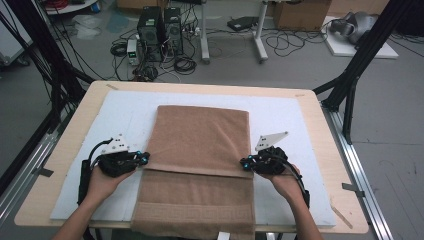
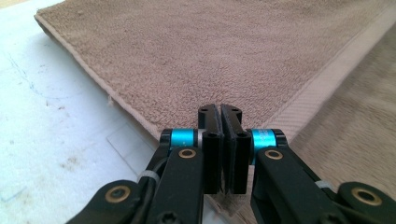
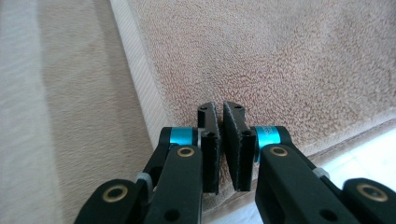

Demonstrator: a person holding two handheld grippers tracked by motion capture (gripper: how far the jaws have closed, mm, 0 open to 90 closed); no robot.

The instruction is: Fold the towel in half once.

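Note:
A brown towel (image 1: 200,135) lies on a white mat (image 1: 285,117), with its upper layer folded toward me over a longer lower layer (image 1: 195,205). The lower layer reaches the table's near edge. My left gripper (image 1: 145,159) is at the near left corner of the folded layer. In the left gripper view it (image 2: 220,116) is shut, with the hemmed corner of the towel (image 2: 210,56) running in between the jaws. My right gripper (image 1: 245,163) is at the near right corner. In the right gripper view it (image 3: 219,114) is shut on the towel (image 3: 280,60) edge there.
The mat covers most of a light wooden table (image 1: 320,145). Black frame struts (image 1: 360,55) rise at both far corners. On the floor beyond stand computer towers (image 1: 160,30), cables and a table leg (image 1: 260,35).

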